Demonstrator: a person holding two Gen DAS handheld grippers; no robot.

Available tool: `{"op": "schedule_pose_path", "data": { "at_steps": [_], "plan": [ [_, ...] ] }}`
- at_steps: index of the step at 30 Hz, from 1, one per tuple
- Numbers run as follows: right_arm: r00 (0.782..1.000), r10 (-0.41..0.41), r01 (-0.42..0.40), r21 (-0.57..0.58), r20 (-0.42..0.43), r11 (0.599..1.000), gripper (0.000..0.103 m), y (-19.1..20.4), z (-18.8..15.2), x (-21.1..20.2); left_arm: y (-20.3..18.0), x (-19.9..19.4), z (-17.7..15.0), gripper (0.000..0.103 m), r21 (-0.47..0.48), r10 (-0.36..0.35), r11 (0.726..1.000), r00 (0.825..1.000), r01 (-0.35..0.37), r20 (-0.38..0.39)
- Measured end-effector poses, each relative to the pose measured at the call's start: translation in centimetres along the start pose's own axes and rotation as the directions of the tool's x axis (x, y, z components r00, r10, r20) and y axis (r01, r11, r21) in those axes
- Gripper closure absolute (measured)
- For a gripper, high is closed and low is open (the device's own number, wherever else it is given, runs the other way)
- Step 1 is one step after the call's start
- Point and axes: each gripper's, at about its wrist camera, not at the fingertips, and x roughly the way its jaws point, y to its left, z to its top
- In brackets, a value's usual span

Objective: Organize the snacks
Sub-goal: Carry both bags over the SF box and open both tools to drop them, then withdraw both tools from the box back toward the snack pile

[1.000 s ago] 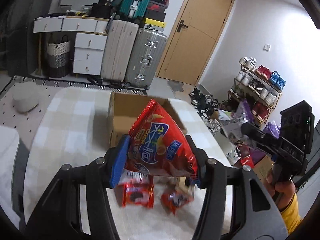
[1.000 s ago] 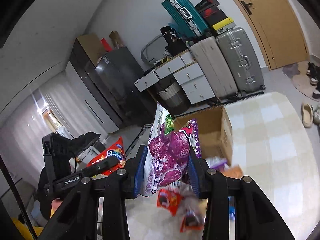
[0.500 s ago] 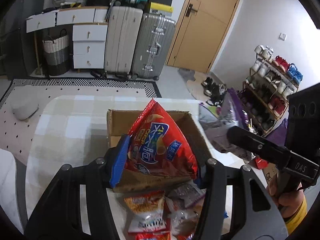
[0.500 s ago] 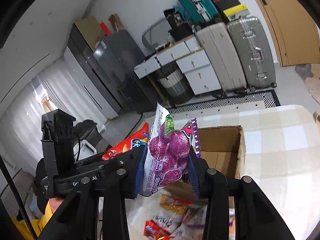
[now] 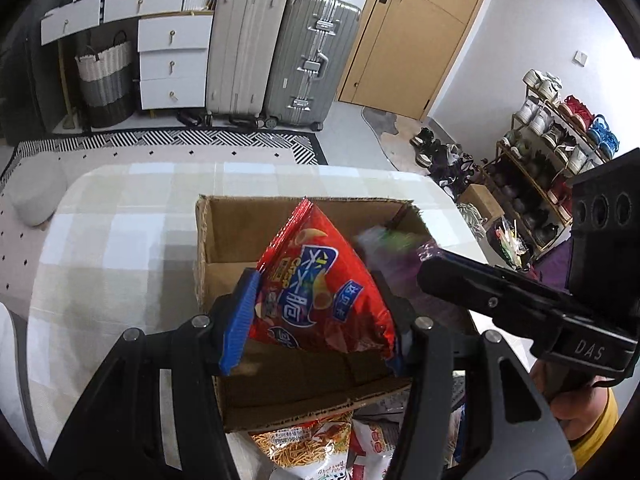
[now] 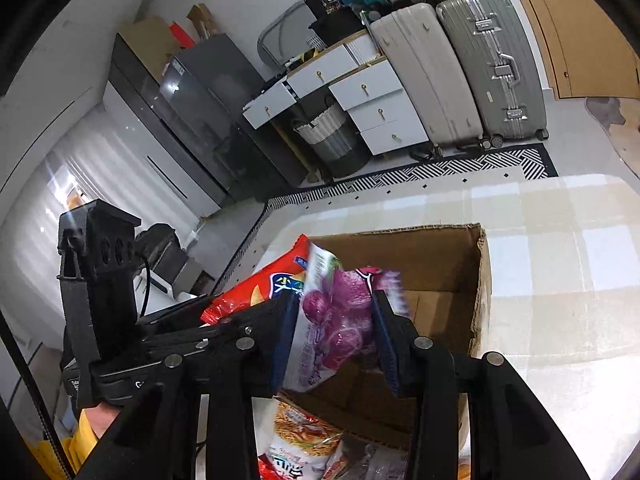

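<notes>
My left gripper (image 5: 316,320) is shut on a red chip bag (image 5: 320,292), holding it upright over the open cardboard box (image 5: 224,216). My right gripper (image 6: 334,336) is shut on a purple and white snack bag (image 6: 336,316), also above the box (image 6: 448,256). In the left wrist view the right gripper (image 5: 436,268) reaches in from the right with the purple bag (image 5: 384,240) blurred. The right wrist view shows the left gripper's body and the red bag (image 6: 260,288) at its left.
The box stands on a table with a checked cloth (image 5: 120,240). Several loose snack packets (image 5: 304,444) lie in front of the box's near wall. Suitcases (image 5: 308,56), white drawers (image 5: 172,60) and a shoe rack (image 5: 560,120) stand behind the table.
Both grippers have moved forward and down with their bags, from short of the box to above its opening. The loose packets have slid toward the bottom edge of both views.
</notes>
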Motion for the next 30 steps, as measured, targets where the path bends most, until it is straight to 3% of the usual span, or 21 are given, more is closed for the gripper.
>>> {"op": "schedule_pose_path", "data": {
  "at_steps": [8, 18, 22, 26, 30],
  "plan": [
    [1.000, -0.009, 0.009, -0.002, -0.012, 1.000, 0.064, -0.2, -0.4, 1.1, 0.2, 4.0, 0.1, 0.051, -0.004, 0.005, 1.000, 1.000, -0.005, -0.029],
    [1.000, -0.018, 0.018, 0.017, 0.012, 1.000, 0.064, 0.1, -1.0, -0.5, 0.2, 5.5, -0.6, 0.050, 0.000, 0.053, 0.999, 0.996, -0.053, -0.065],
    [1.000, -0.020, 0.019, 0.028, 0.019, 0.999, 0.064, 0.2, -1.4, -1.4, 0.2, 3.9, -1.1, 0.046, 0.007, 0.078, 0.997, 0.996, -0.078, -0.050],
    [0.999, -0.029, 0.028, 0.026, 0.040, 0.999, 0.062, 0.8, -1.6, -3.2, -0.6, 0.8, -1.8, 0.031, 0.028, 0.094, 0.995, 0.996, -0.094, -0.006],
    [0.996, -0.035, 0.034, 0.014, 0.081, 0.999, 0.058, 2.2, -2.2, -6.0, -2.0, -3.0, -2.8, 0.027, 0.047, 0.103, 0.993, 0.993, -0.106, 0.052]
  ]
}}
